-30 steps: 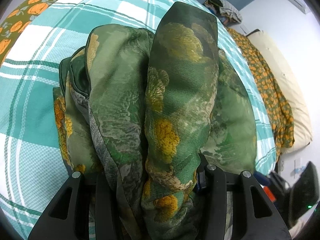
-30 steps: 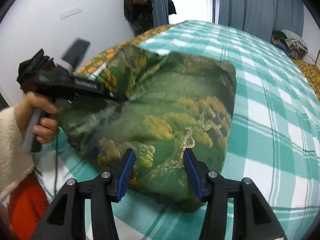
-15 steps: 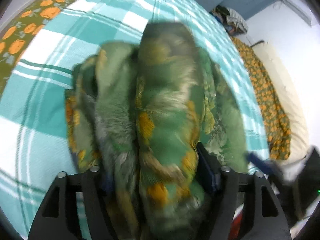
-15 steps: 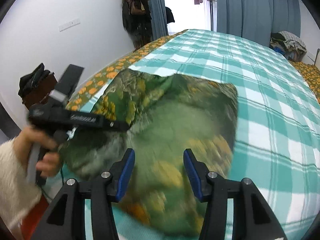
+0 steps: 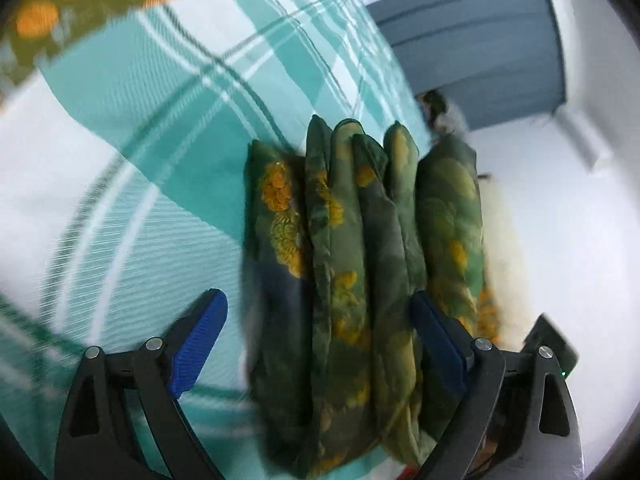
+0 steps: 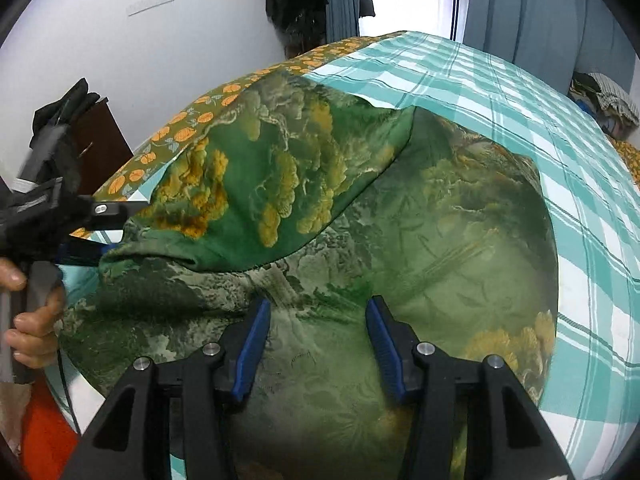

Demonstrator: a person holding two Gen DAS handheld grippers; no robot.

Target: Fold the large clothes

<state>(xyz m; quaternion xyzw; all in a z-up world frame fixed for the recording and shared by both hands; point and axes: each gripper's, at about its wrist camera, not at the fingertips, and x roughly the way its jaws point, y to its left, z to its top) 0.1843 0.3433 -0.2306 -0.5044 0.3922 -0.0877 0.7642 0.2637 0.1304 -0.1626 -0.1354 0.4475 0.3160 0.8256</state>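
Blue-padded fingers (image 6: 251, 346) of the right hand-held gripper (image 6: 318, 344) are seen nearest, spread apart above the green landscape-print garment (image 6: 420, 240), with nothing gripped between them. The garment is spread on the teal checked bed sheet (image 6: 560, 128), and one brighter flap is folded over its left half. At the garment's left edge, the left hand-held gripper (image 6: 120, 216) is held by a bare hand (image 6: 32, 320), its tip right at the bunched cloth.

In the left wrist view, the left hand-held gripper (image 5: 318, 344) is shown with its jaws wide; bunched folds of the garment (image 5: 360, 260) lie between the pads, against the right pad (image 5: 438, 344) and apart from the left one. Beyond the garment, the sheet (image 5: 160, 100) is bordered by an orange-flowered olive cover (image 5: 60, 8), and blue curtains (image 5: 480, 40) hang past the bed.
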